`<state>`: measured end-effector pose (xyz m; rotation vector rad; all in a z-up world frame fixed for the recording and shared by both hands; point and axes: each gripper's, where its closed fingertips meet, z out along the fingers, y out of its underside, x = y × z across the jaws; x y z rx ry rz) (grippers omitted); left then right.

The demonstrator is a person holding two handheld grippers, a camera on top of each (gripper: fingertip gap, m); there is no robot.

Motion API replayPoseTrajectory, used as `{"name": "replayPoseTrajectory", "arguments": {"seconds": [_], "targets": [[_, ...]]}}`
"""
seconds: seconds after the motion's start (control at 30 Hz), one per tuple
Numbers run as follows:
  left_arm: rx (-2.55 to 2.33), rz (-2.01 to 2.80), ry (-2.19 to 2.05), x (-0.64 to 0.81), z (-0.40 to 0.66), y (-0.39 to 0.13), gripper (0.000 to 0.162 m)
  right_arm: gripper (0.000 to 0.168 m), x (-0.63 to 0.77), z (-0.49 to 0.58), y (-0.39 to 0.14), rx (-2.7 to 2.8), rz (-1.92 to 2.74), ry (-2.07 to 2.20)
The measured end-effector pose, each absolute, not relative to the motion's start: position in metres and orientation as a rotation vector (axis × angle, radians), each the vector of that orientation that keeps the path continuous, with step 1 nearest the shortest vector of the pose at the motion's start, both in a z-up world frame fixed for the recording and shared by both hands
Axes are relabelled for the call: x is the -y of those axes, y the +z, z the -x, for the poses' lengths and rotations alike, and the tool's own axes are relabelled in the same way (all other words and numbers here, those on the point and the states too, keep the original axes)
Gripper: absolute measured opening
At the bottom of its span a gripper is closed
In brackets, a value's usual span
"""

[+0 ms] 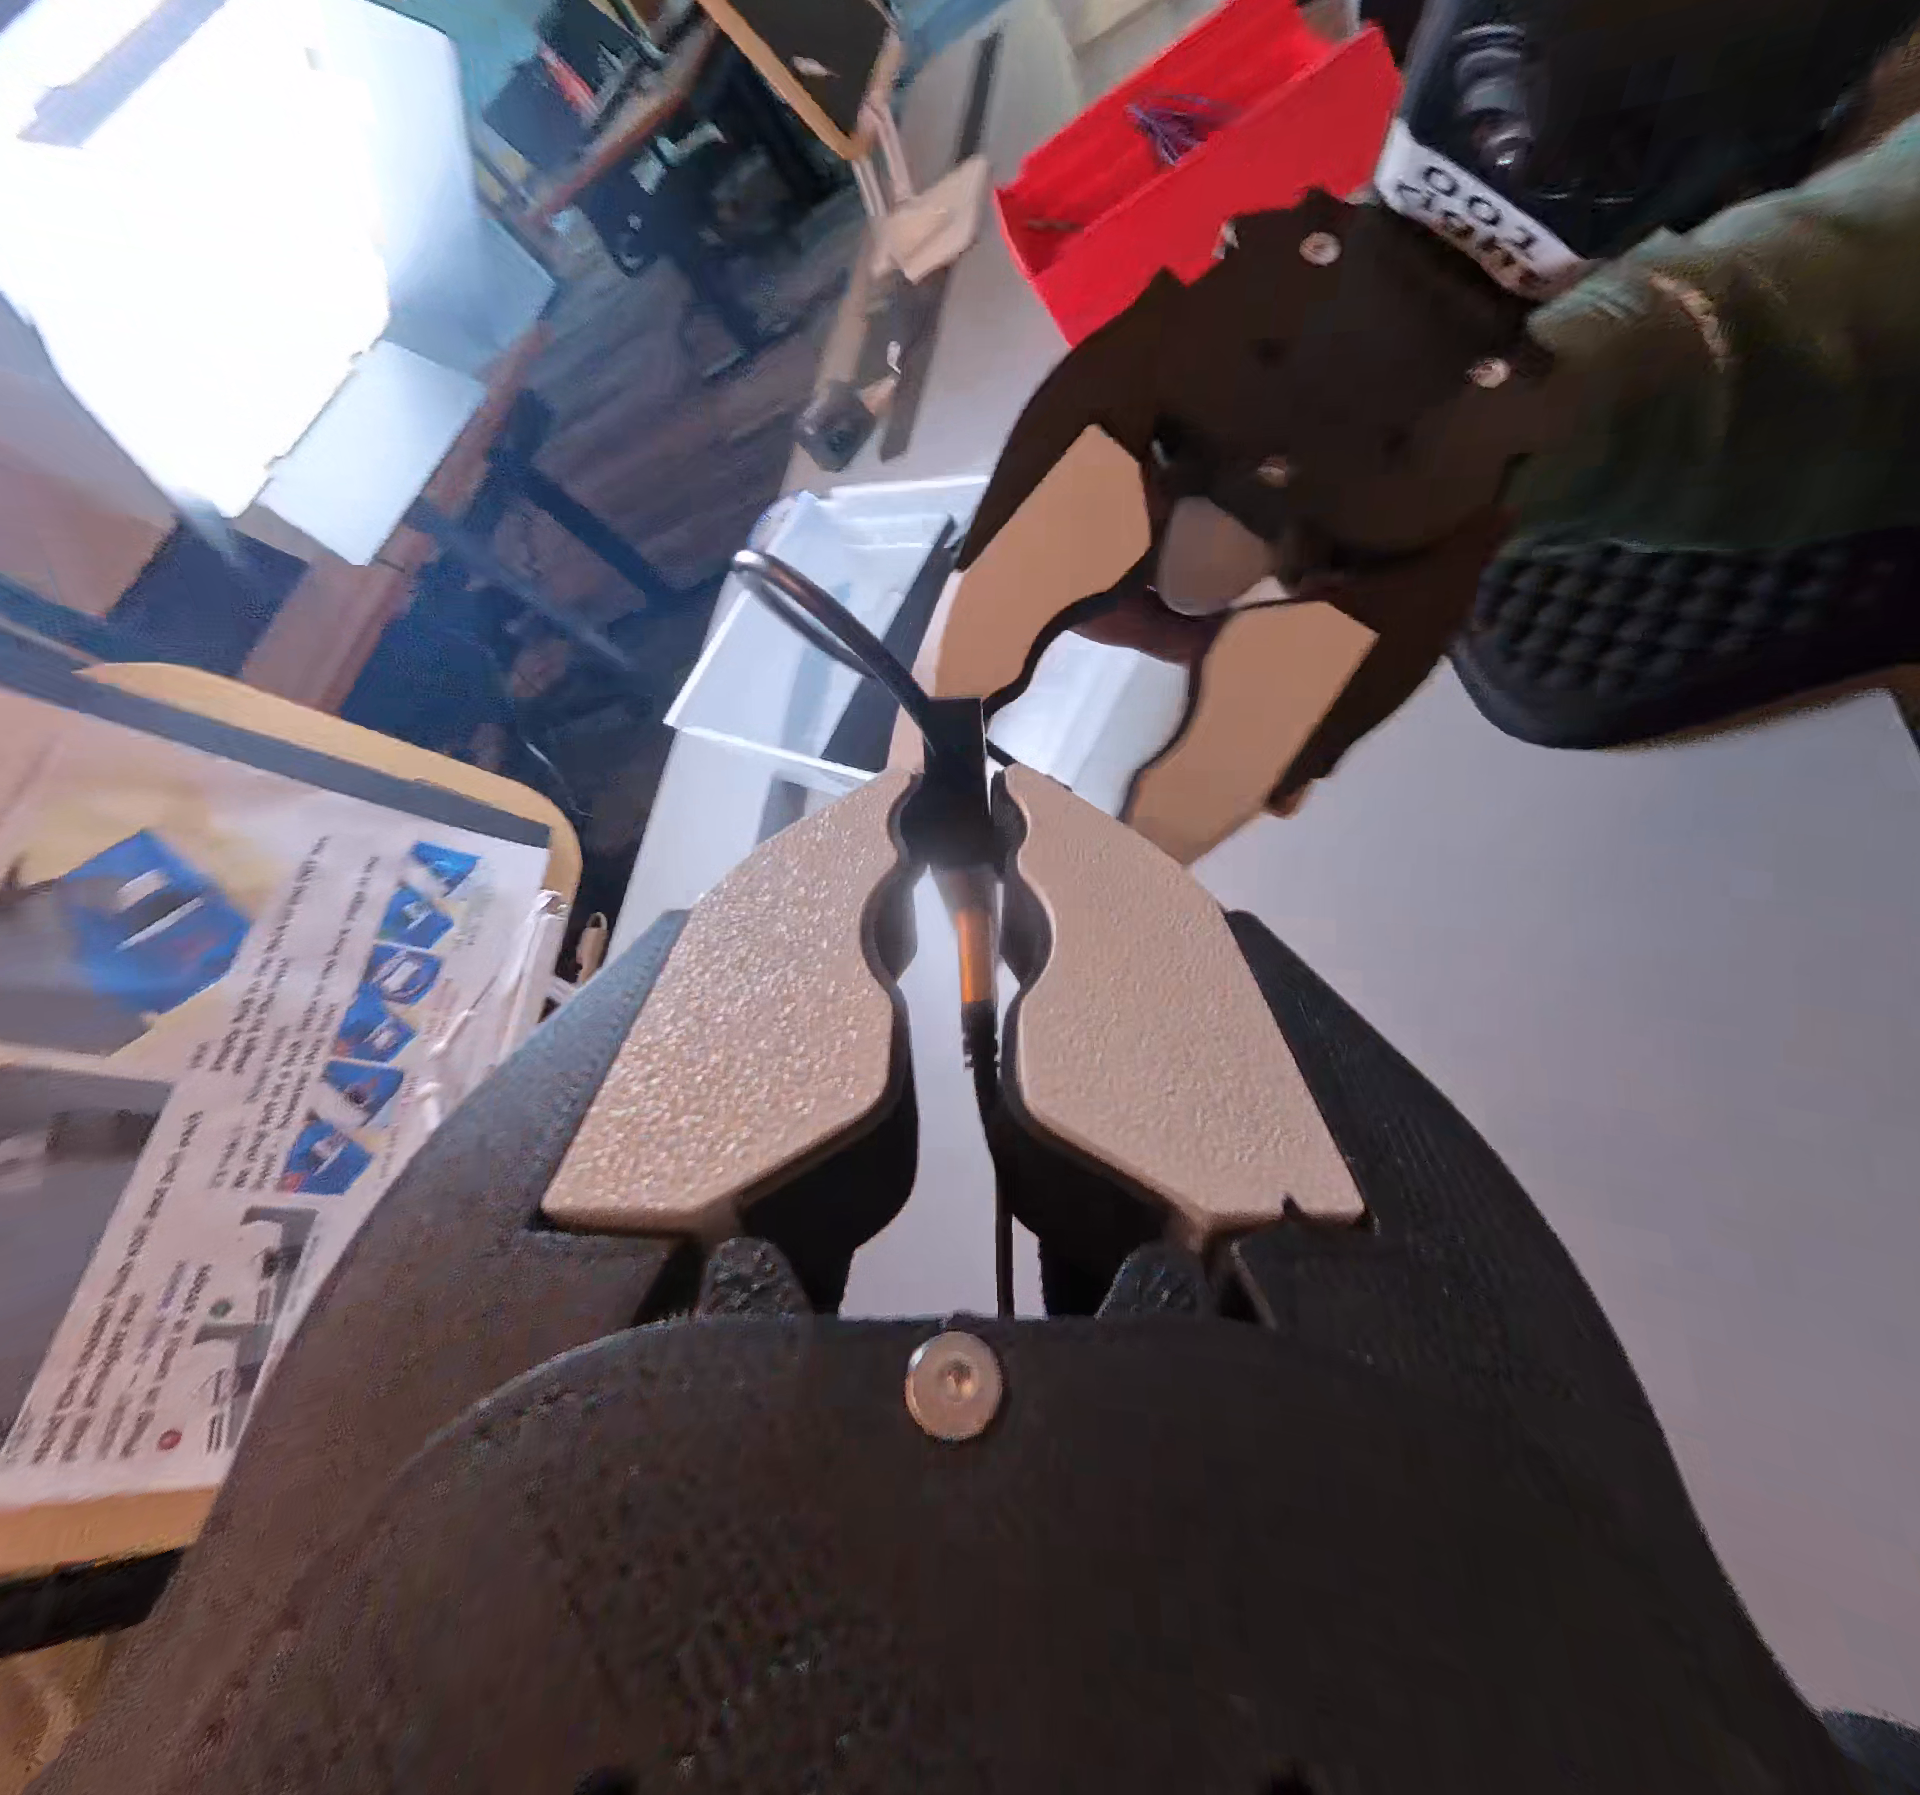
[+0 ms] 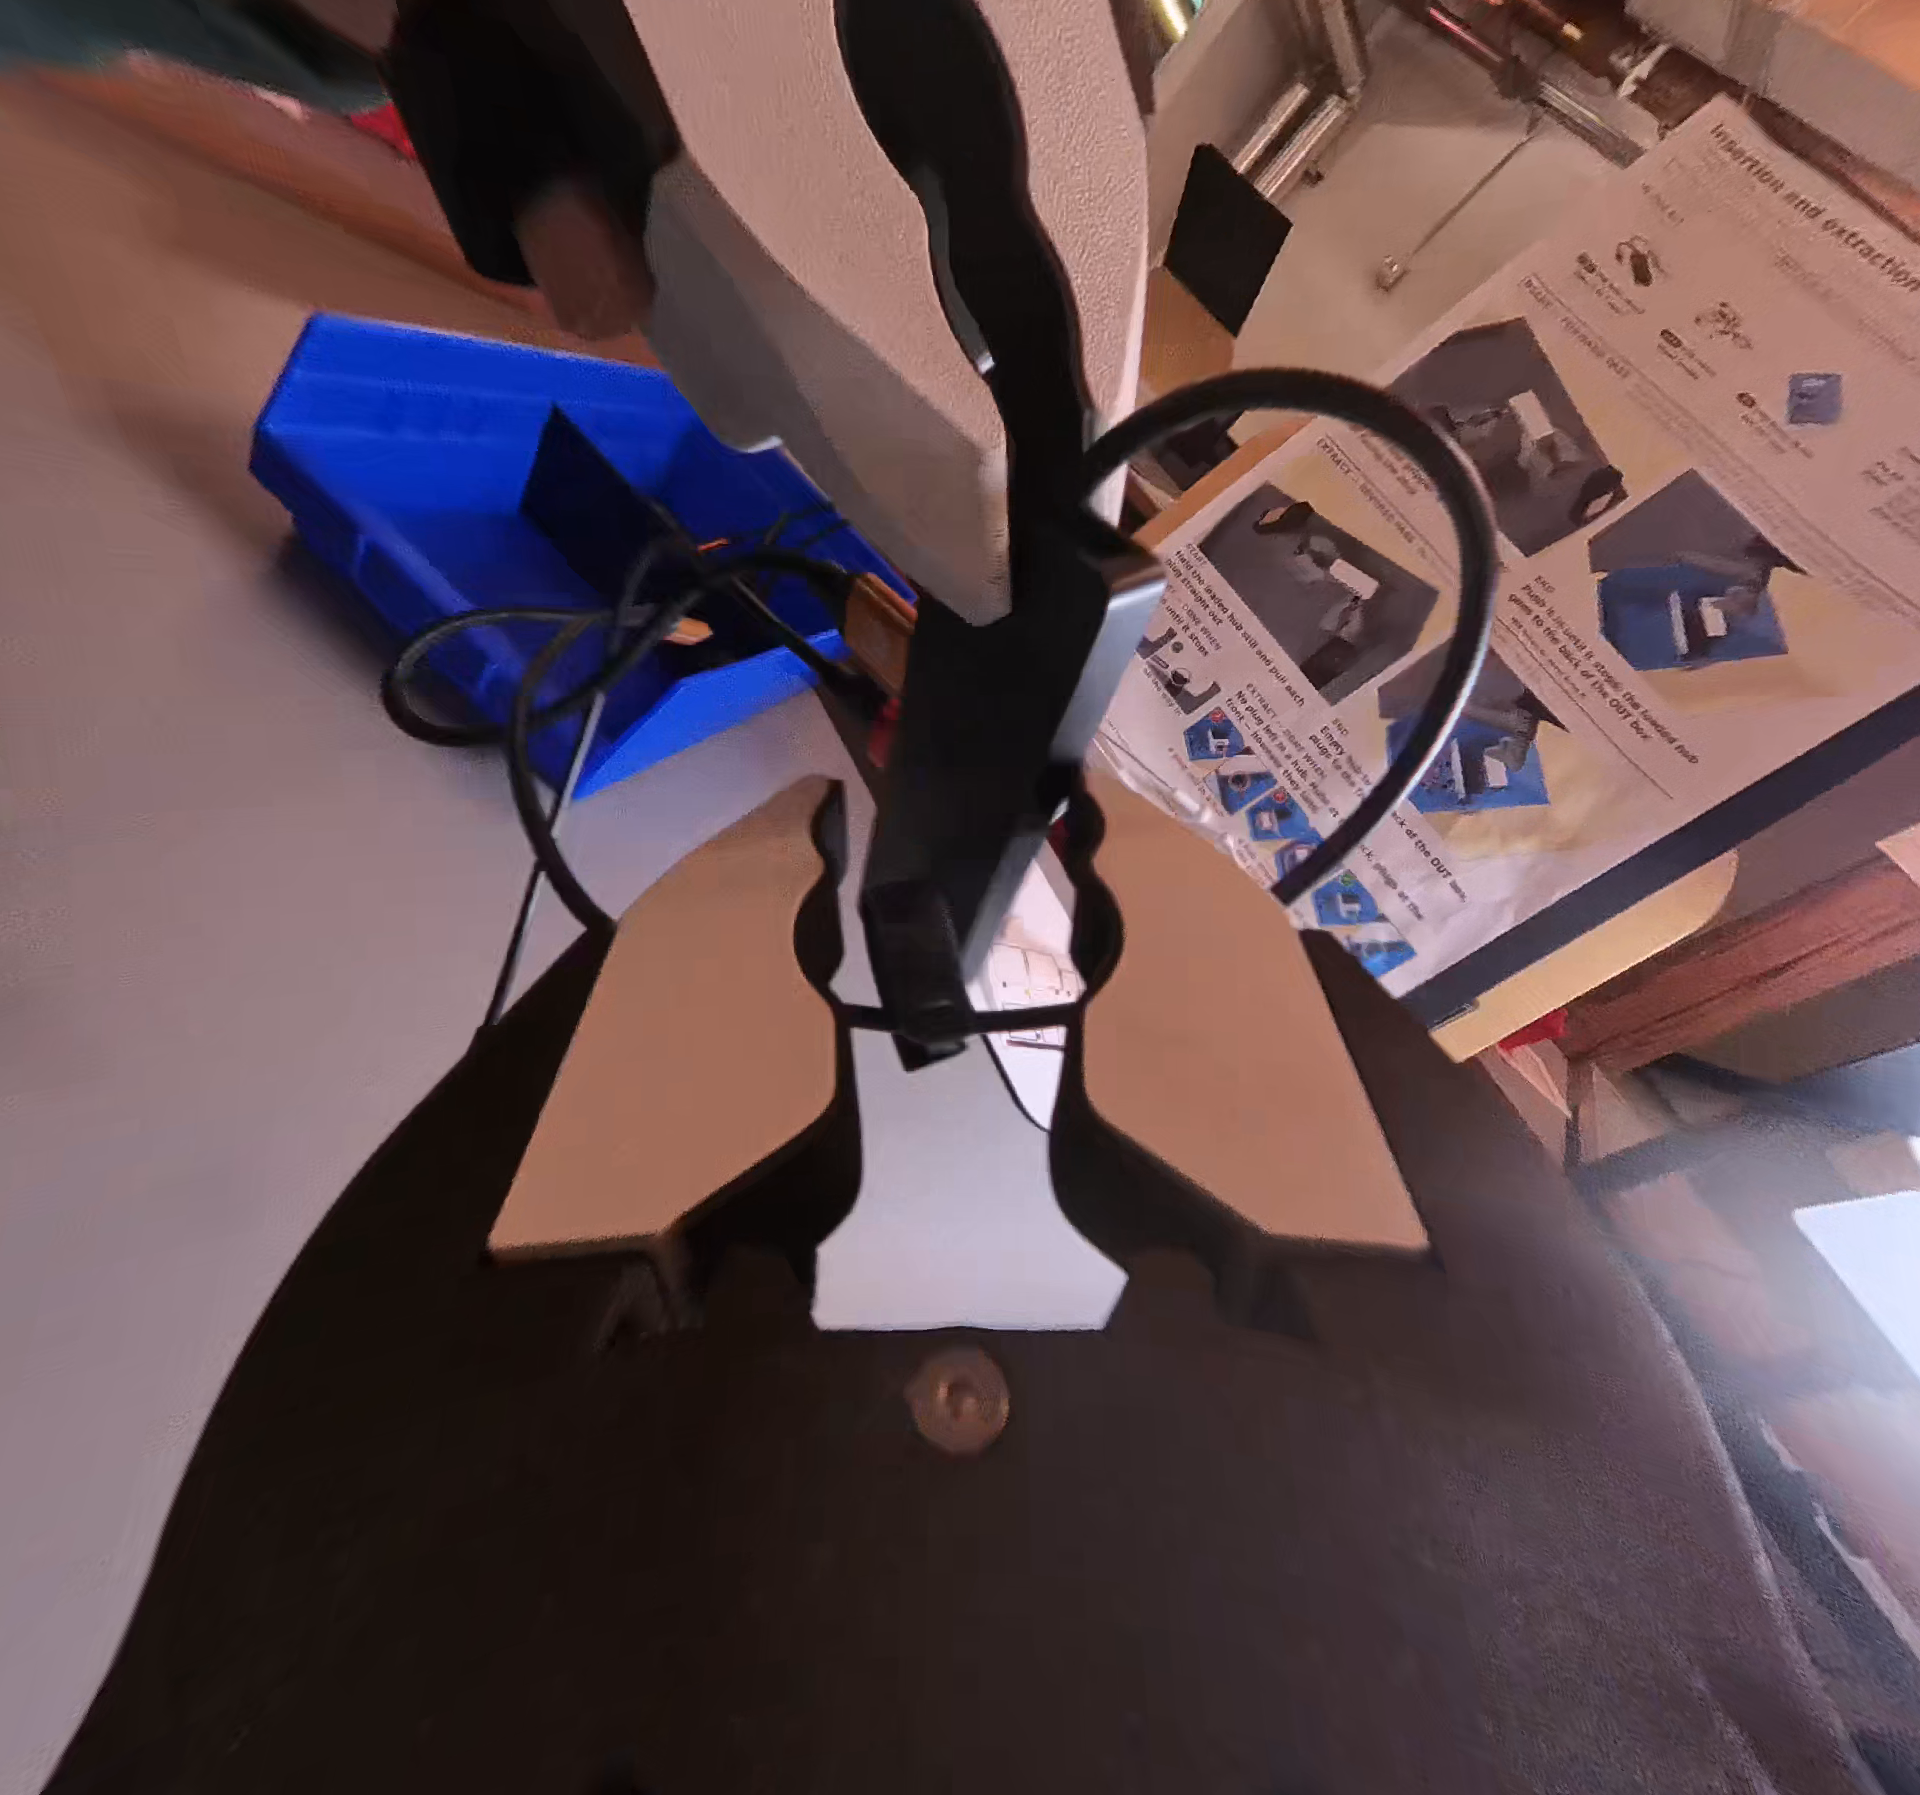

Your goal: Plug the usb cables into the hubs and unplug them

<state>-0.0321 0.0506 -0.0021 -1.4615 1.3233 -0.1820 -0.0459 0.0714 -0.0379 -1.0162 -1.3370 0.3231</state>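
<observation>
- Hub first: my left tool (image 1: 954, 815) is clenched on the slim black-and-silver USB hub (image 1: 961, 758), which I hold clear above the pale grey worktop (image 1: 1558, 1018).
- From my right wrist camera the same hub (image 2: 977, 706) hangs down between the beige fingers (image 2: 831, 135) of the left tool toward my right tool (image 2: 961, 820).
- My right tool stands spread apart, its beige pads (image 2: 686, 1018) either side of the hub's lower end; I cannot tell whether they touch it.
- A thick black cable (image 2: 1455, 540) arcs from the hub to the right.
- Behind on the worktop sits a blue plastic bin (image 2: 447, 457) with tangled thin black cables (image 2: 582, 644) spilling out.
- A red plastic bin (image 1: 1174, 187) lies farther off, behind my right tool (image 1: 1195, 706) in the left view.
- Printed instruction sheets (image 2: 1558, 540) cover a board at the side.
</observation>
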Motion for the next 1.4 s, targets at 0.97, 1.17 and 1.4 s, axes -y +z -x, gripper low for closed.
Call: {"name": "replayPoseTrajectory", "arguments": {"seconds": [0.97,1.17,1.4], "targets": [[-1.185,1.285,-0.344,-0.032,0.037,-0.002,0.022,0.011,-0.045,-0.097,0.041,1.27,0.761,0.711],[-1.141,1.232,-0.392,-0.02,0.042,0.009,0.025,0.012,-0.047,-0.082,0.025,1.35,0.784,0.68],[-1.388,1.281,-0.191,-0.016,0.019,-0.05,0.036,0.012,-0.017,-0.013,-0.072,1.467,0.767,0.867]]}}
